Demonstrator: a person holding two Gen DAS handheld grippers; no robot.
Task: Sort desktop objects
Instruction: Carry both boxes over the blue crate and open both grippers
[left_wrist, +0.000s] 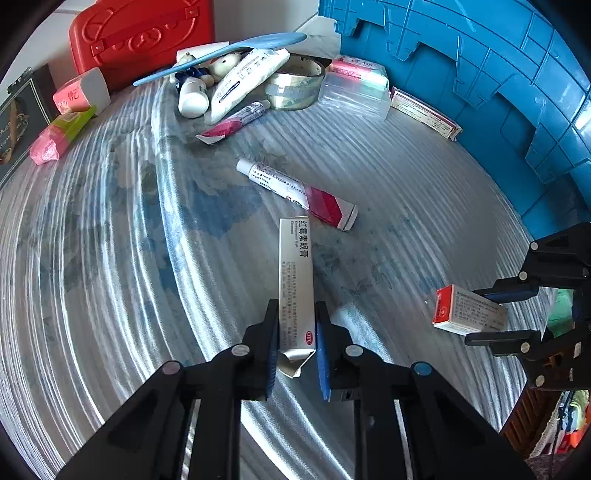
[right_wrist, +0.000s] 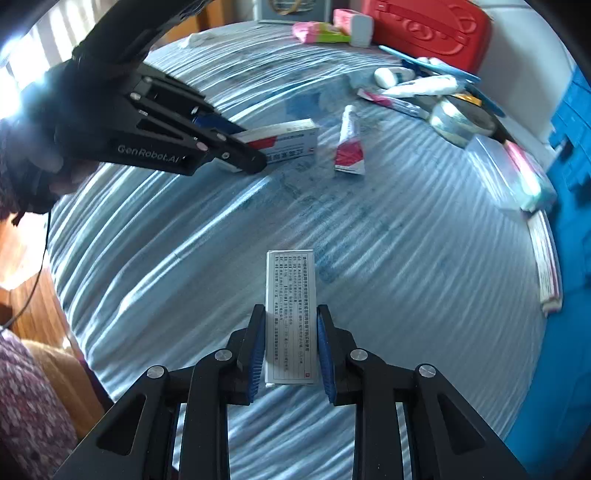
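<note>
In the left wrist view my left gripper (left_wrist: 295, 308) is shut on the near end of a long silver ointment box (left_wrist: 295, 262) that lies on the blue-patterned cloth (left_wrist: 129, 240). The right wrist view shows the same gripper (right_wrist: 251, 153) at upper left on that box (right_wrist: 291, 140). My right gripper (right_wrist: 291, 314) is shut on a white medicine box with printed text (right_wrist: 291, 295), its blue pads against both long sides. From the left wrist view that box shows a red end (left_wrist: 467, 310) between the right gripper's fingers (left_wrist: 509, 291).
A red-and-white tube (left_wrist: 295, 188) lies mid-table. At the back are a tape roll (left_wrist: 295, 86), a large white tube (left_wrist: 247, 83), a small bottle (left_wrist: 192, 96) and a clear plastic box (left_wrist: 354, 96). A blue crate (left_wrist: 498, 74) stands at right, a red case (left_wrist: 140, 33) at back left.
</note>
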